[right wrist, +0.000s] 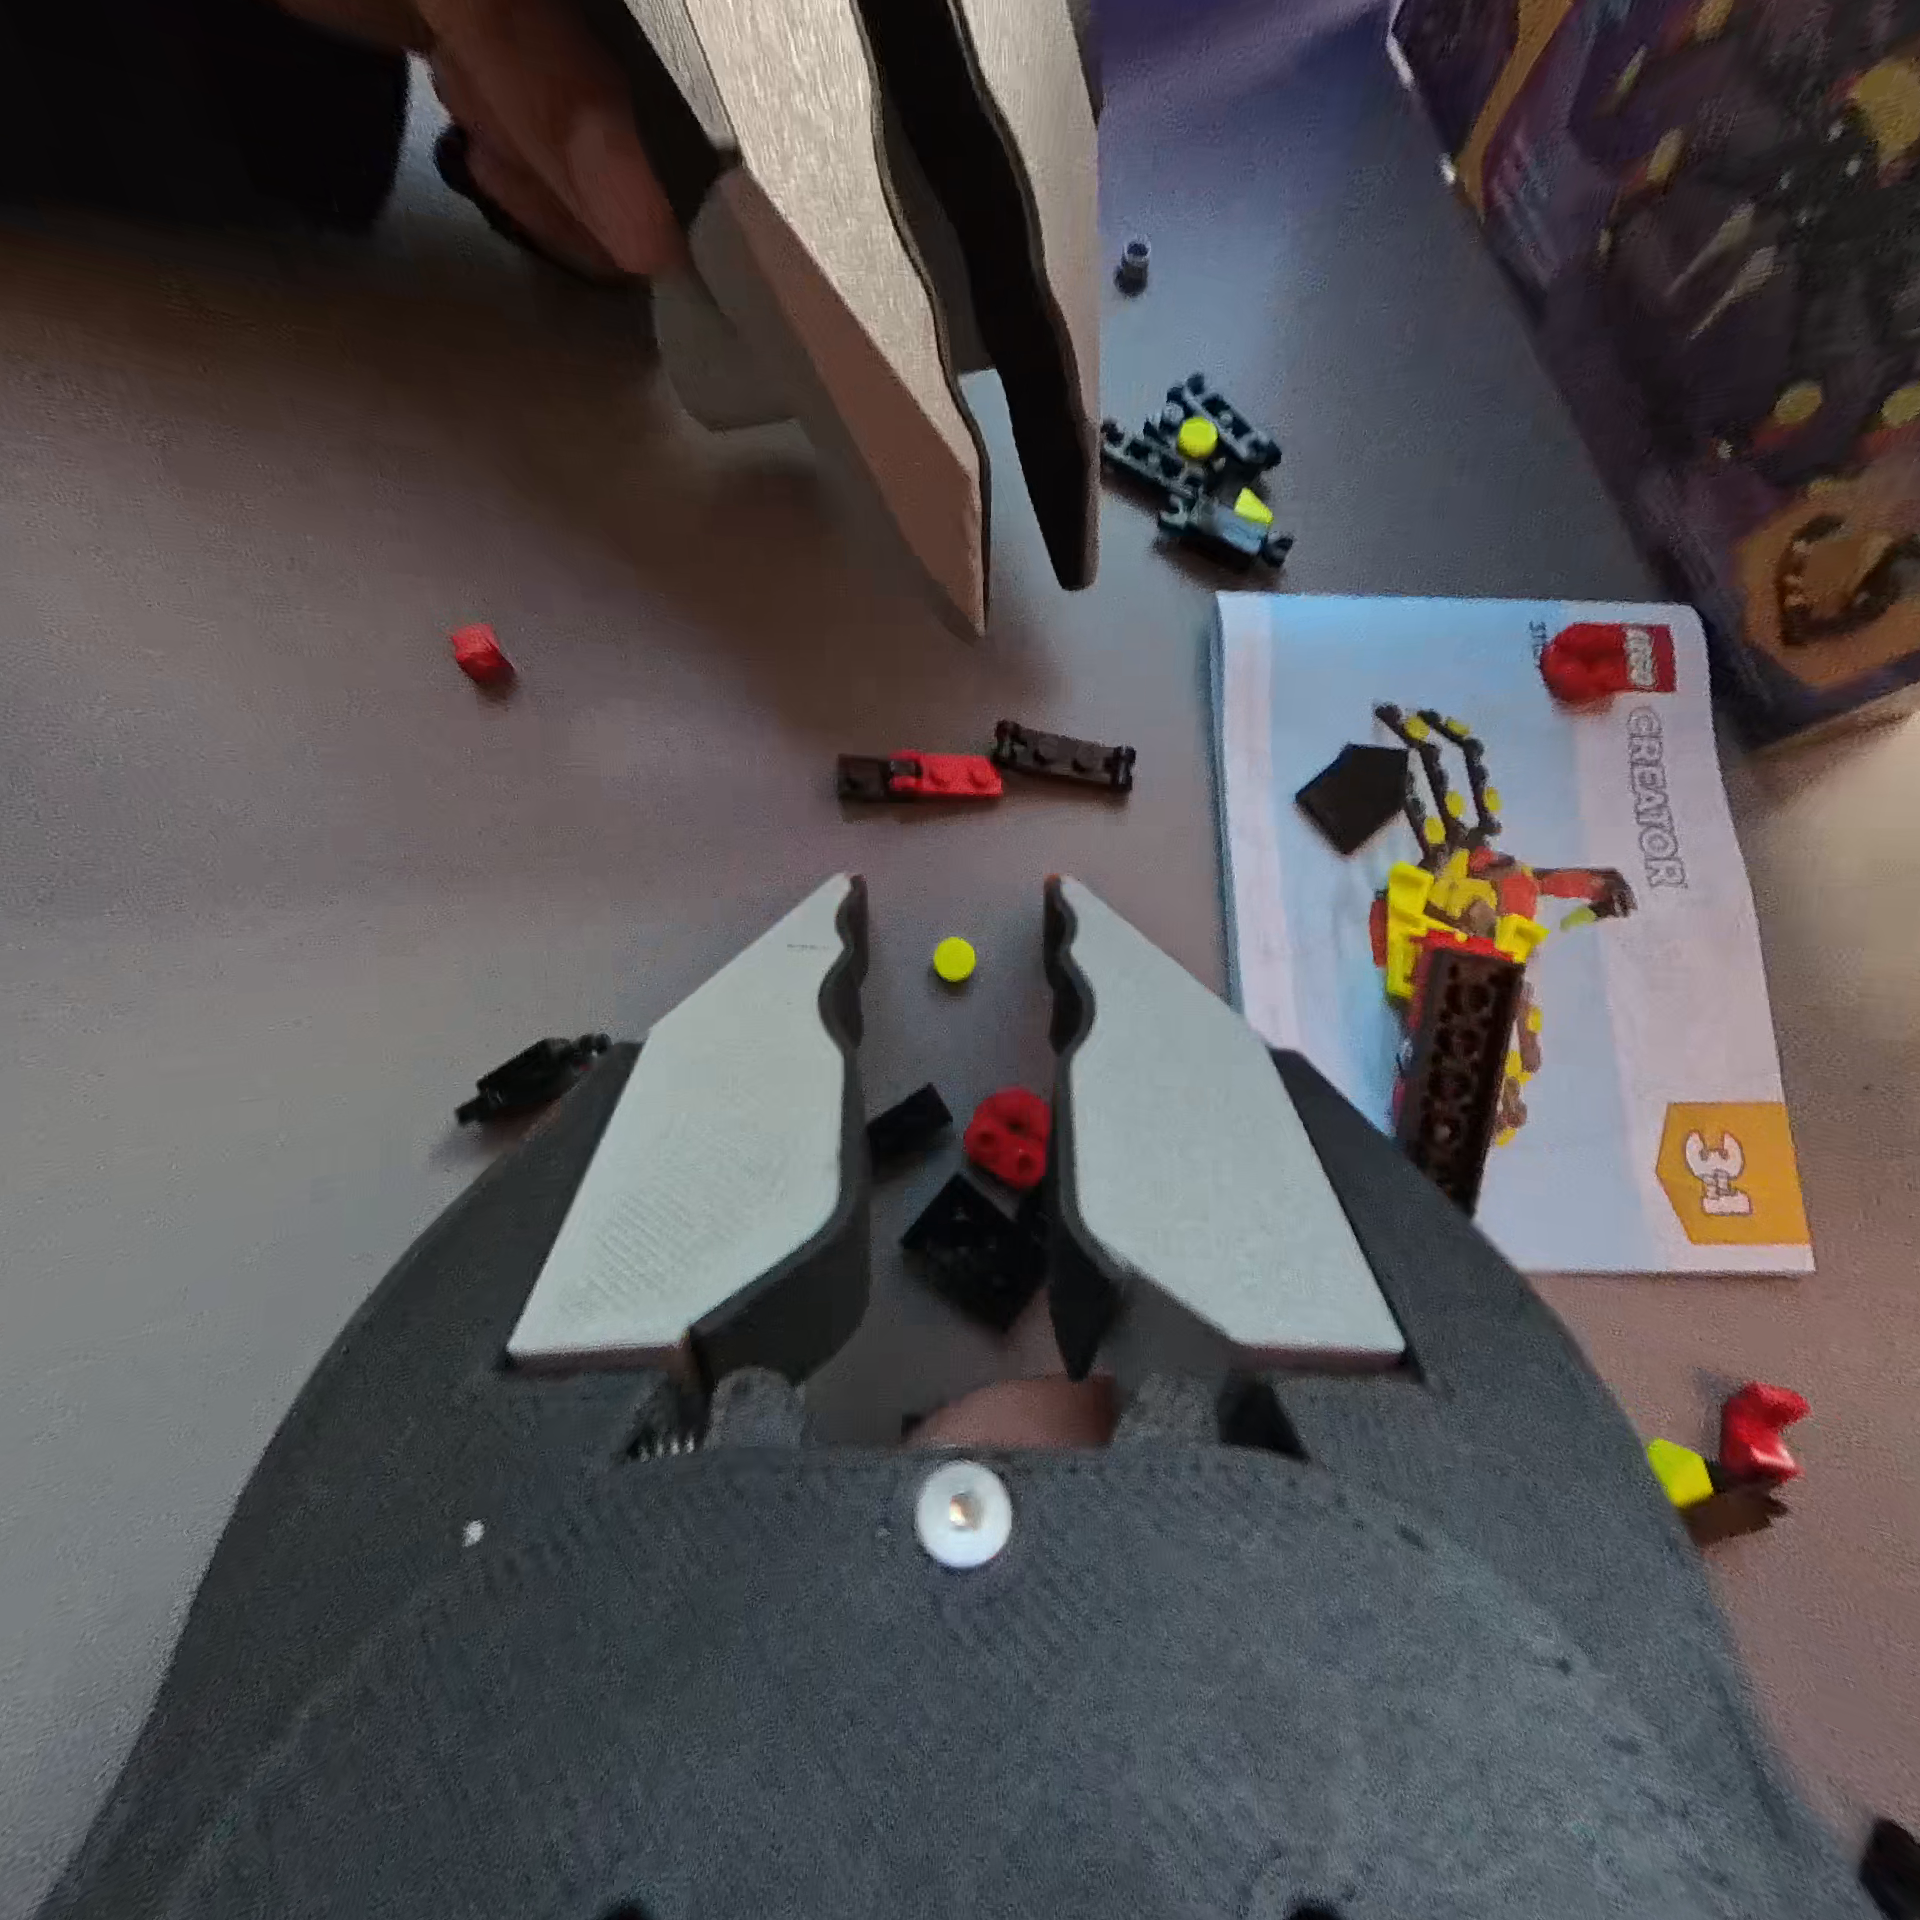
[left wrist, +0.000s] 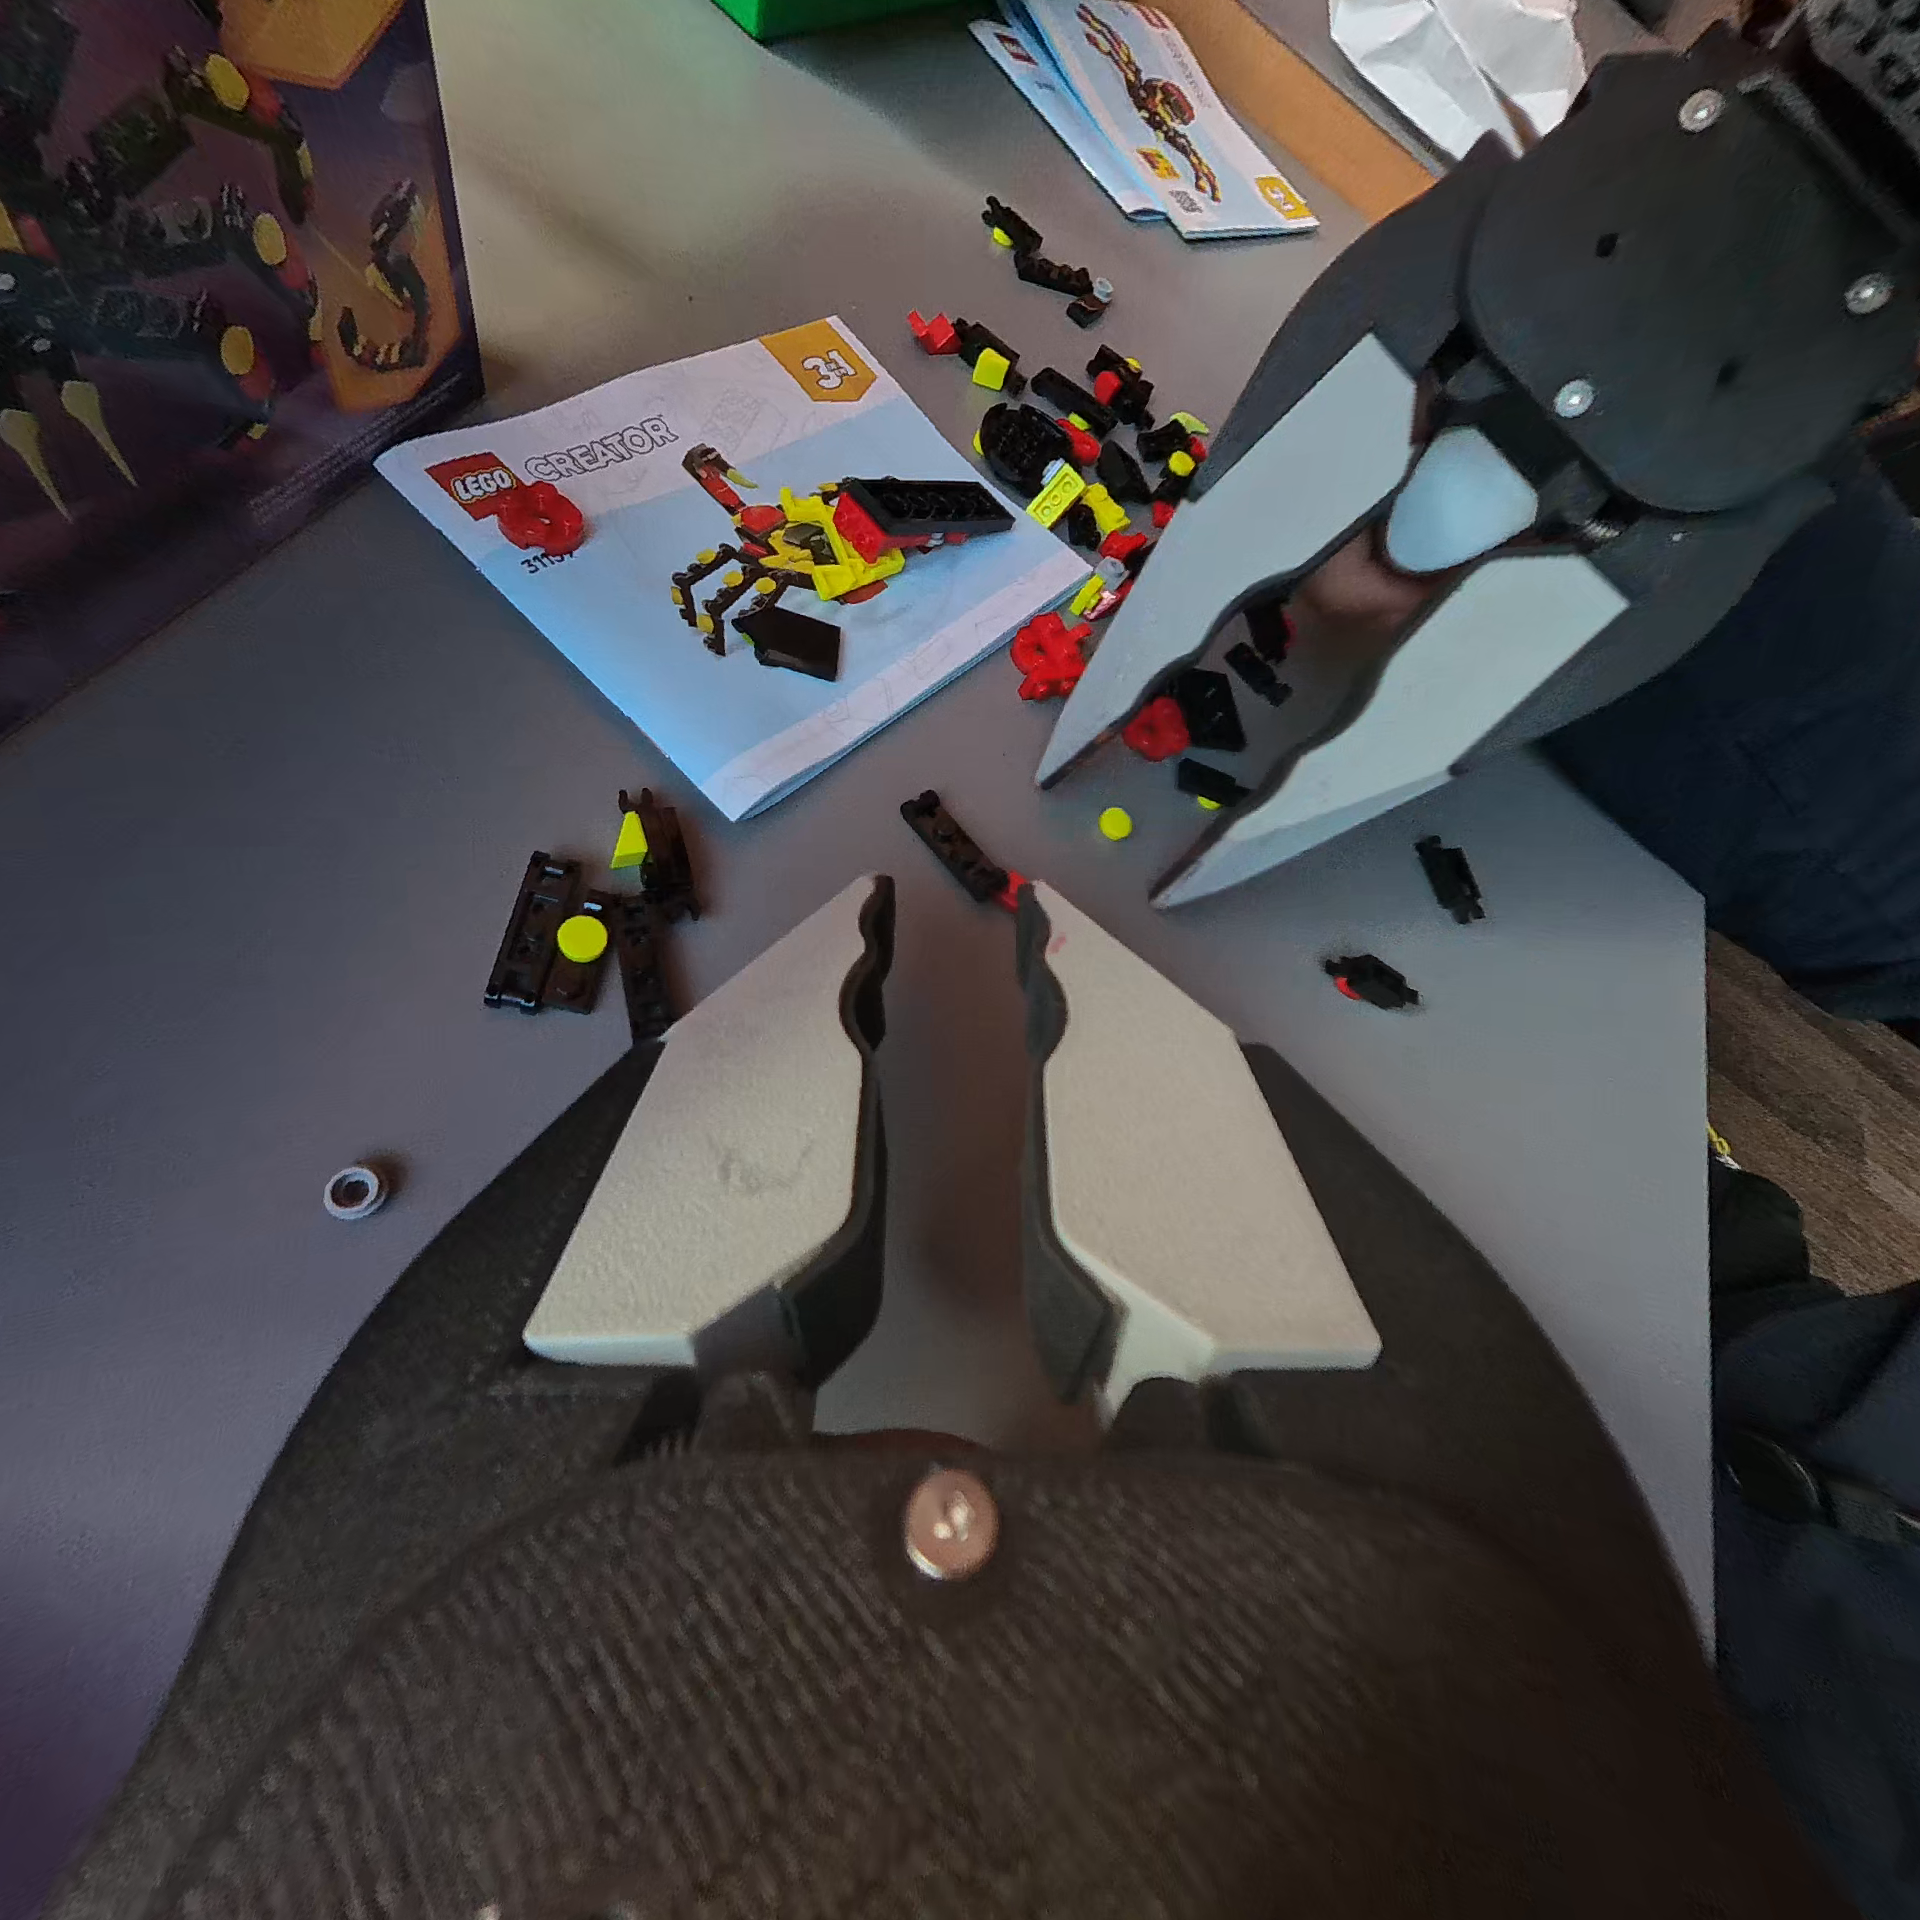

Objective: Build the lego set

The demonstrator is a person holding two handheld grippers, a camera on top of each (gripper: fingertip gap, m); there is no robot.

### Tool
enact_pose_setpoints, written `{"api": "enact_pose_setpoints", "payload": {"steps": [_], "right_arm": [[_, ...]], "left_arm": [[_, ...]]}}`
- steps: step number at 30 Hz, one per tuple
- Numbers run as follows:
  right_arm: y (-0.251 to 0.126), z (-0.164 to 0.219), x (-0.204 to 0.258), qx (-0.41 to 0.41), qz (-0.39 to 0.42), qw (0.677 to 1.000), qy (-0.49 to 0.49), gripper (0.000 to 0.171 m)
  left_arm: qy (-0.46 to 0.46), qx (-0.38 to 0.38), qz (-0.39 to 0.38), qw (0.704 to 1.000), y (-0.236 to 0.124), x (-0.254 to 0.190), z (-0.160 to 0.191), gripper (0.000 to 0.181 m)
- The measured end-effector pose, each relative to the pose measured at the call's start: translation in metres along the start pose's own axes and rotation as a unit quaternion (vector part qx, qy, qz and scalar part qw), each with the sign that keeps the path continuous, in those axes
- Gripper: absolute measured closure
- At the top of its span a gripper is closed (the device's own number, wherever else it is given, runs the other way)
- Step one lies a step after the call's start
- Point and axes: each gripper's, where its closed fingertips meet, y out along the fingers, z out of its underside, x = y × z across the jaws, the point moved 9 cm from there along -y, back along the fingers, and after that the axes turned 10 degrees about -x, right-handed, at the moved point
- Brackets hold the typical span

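Note:
My left gripper point(left wrist: 951, 899) is open and empty, just above the grey table. A black plate with a red piece point(left wrist: 961, 847) lies right at its fingertips; it also shows in the right wrist view point(right wrist: 920, 774). My right gripper point(right wrist: 951, 888) is open and low over loose pieces: a yellow round stud point(right wrist: 953, 958), a red piece point(right wrist: 1006, 1135) and black pieces point(right wrist: 971, 1247) lie between its fingers, none held. It shows from the left wrist view point(left wrist: 1101, 836) too. A small black assembly with a yellow stud point(left wrist: 582, 935) lies to the left.
An instruction booklet point(left wrist: 727, 561) lies flat with a long black plate point(left wrist: 930, 509), a black wedge point(left wrist: 790, 639) and a red round piece point(left wrist: 540, 520) on it. A pile of loose pieces point(left wrist: 1081, 436) lies behind. The set's box point(left wrist: 208, 312) stands far left. The table edge point(left wrist: 1704, 1143) is close on the right. Some 5 centimeters of space lies between my two pairs of fingers.

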Motion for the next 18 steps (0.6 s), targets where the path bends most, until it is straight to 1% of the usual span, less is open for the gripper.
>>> {"api": "enact_pose_setpoints", "payload": {"steps": [1,3,4,5,8,9,11,13,15,17,18], "right_arm": [[-0.003,-0.007,0.0,-0.039,-0.008,0.999,0.011,0.137],[-0.015,-0.02,-0.008,-0.123,0.012,0.992,0.04,0.138],[-0.021,-0.022,-0.013,-0.151,0.022,0.987,0.054,0.138],[-0.024,-0.021,-0.018,-0.161,0.032,0.984,0.064,0.138],[-0.025,-0.014,-0.031,-0.15,0.079,0.981,0.094,0.137],[-0.024,-0.013,-0.032,-0.149,0.075,0.981,0.099,0.136],[-0.021,-0.014,-0.031,-0.147,0.073,0.982,0.096,0.137],[-0.018,-0.014,-0.03,-0.14,0.08,0.983,0.085,0.138],[-0.015,-0.014,-0.028,-0.136,0.075,0.985,0.082,0.139],[-0.012,-0.014,-0.023,-0.132,0.038,0.987,0.08,0.138],[-0.01,-0.013,-0.017,-0.124,0.005,0.989,0.074,0.137]], "left_arm": [[0.001,-0.001,0.003,1.0,-0.001,0.0,0.0,0.161],[-0.001,-0.001,0.013,1.0,-0.002,-0.002,-0.001,0.161],[-0.002,0.003,0.028,1.0,-0.002,-0.005,-0.001,0.161],[-0.003,0.014,0.046,0.999,-0.002,-0.009,0.001,0.16],[0.024,0.062,0.07,0.995,0.003,-0.024,0.008,0.148],[0.037,0.068,0.063,0.995,0.006,-0.028,0.01,0.146],[0.066,0.075,0.026,0.995,0.014,-0.031,0.012,0.143],[0.102,0.073,-0.012,0.992,0.018,-0.031,0.014,0.153],[0.125,0.078,-0.026,0.989,0.019,-0.031,0.014,0.165],[0.13,0.081,-0.018,0.988,0.017,-0.029,0.015,0.176],[0.126,0.083,-0.009,0.988,0.016,-0.027,0.015,0.176]]}}
